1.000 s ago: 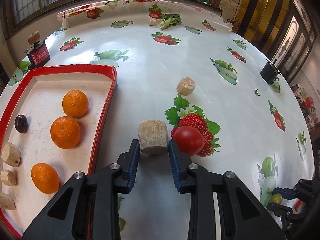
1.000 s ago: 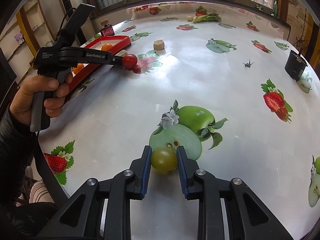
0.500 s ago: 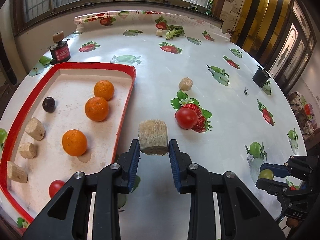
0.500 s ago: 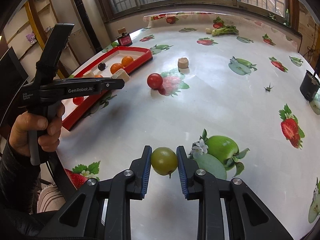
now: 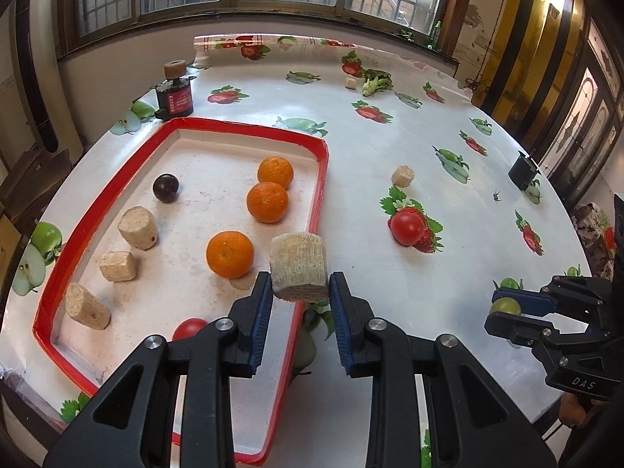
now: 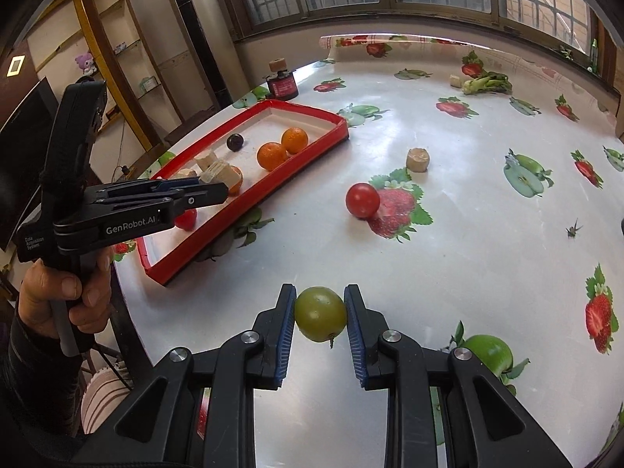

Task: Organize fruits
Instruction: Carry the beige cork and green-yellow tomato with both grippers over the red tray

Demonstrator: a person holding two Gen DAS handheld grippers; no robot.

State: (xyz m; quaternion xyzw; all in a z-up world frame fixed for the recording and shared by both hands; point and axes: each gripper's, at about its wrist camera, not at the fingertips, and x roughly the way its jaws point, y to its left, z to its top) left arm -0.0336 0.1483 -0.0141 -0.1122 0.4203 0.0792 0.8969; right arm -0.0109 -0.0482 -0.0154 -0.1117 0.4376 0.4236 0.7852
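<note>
Beige chunk [image 5: 299, 267]: clamped in the closed left gripper [image 5: 299, 312], now lifted over the red tray [image 5: 318, 195]'s right rim.
Green fruit [image 6: 320, 314]: pinched in the closed right gripper [image 6: 319, 327], raised off the table [image 6: 468, 234].
Meaning: both are probably tray-bound.
Room: bare tray floor near the oranges [image 5: 229, 253]; the tomato [image 5: 406, 227] sits well right.

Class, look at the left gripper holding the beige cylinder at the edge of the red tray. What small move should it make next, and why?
Probably carry it a little further over the tray's floor, then lower it. The left gripper is shut on the beige cylinder, which hangs just over the red tray's near rim, beside an orange. Three similar cylinders already lie inside, with bare floor left between them.
</note>
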